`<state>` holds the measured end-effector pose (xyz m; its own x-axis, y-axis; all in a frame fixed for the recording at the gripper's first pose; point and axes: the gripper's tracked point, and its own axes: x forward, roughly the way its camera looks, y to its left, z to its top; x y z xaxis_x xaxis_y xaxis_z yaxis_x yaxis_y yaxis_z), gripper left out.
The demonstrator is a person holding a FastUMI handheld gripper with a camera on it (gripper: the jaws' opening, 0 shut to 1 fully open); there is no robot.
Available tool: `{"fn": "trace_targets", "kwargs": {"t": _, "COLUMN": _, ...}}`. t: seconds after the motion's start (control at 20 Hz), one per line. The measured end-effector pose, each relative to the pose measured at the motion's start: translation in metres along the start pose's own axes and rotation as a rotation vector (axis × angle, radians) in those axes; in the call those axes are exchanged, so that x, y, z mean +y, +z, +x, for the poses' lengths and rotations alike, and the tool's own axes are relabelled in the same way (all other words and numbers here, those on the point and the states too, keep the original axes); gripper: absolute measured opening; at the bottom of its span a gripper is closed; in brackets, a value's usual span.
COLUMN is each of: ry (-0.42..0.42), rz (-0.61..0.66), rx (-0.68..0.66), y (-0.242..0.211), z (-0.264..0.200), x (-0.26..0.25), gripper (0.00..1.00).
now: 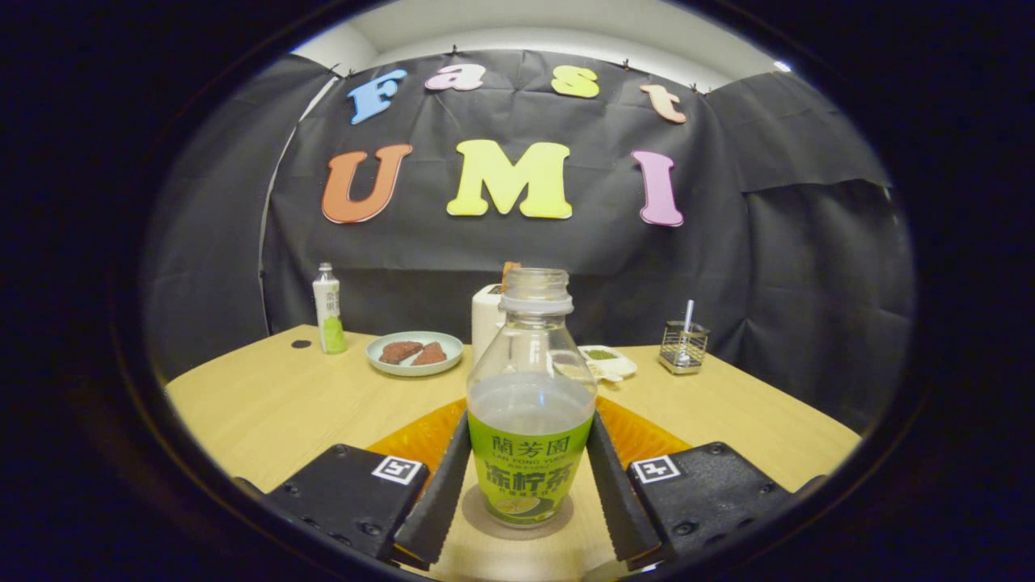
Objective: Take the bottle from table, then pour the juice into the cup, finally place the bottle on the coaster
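Uncapped juice bottle (530, 404) standing upright on a round coaster (517, 517) on the bench (267, 404), directly between the two fingers of the tongs (527, 493). Both fingers lie against the labelled lower body, one on each side, so the tongs appear closed on the bottle. Its long axis runs vertical, crosswise to the fingers; an orange cup (639, 436) sits just behind

bottle (530, 364) with printed green label, gripper (530, 420) fingers clasping it, seemingly square-coded tags (399, 469)
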<state>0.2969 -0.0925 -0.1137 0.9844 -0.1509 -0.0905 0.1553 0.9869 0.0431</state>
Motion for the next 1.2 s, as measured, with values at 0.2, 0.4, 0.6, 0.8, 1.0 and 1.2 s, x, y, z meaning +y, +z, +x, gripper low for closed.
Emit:
{"fn": "trace_targets", "kwargs": {"t": 0.2, "ry": -0.022, "rz": -0.033, "rx": -0.005, "y": -0.01, "z": 0.001, "x": 0.003, "gripper": 0.81}}
{"fn": "trace_targets", "kwargs": {"t": 0.4, "ry": 0.013, "rz": 0.01, "rx": -0.027, "y": -0.006, "z": -0.005, "x": 0.006, "gripper": 0.92}}
{"fn": "trace_targets", "kwargs": {"t": 0.6, "ry": 0.015, "rz": -0.006, "rx": -0.014, "y": -0.001, "z": -0.011, "x": 0.005, "gripper": 1.0}}
{"fn": "trace_targets", "kwargs": {"t": 0.8, "ry": 0.02, "rz": -0.014, "rx": -0.01, "y": 0.01, "z": -0.021, "x": 0.003, "gripper": 1.0}}
{"fn": "trace_targets", "kwargs": {"t": 1.0, "ry": 0.017, "rz": 0.02, "rx": -0.018, "y": 0.029, "z": -0.04, "x": -0.003, "gripper": 1.0}}
{"fn": "trace_targets", "kwargs": {"t": 1.2, "ry": 0.007, "rz": 0.035, "rx": -0.045, "y": 0.06, "z": -0.073, "x": -0.015, "gripper": 1.0}}
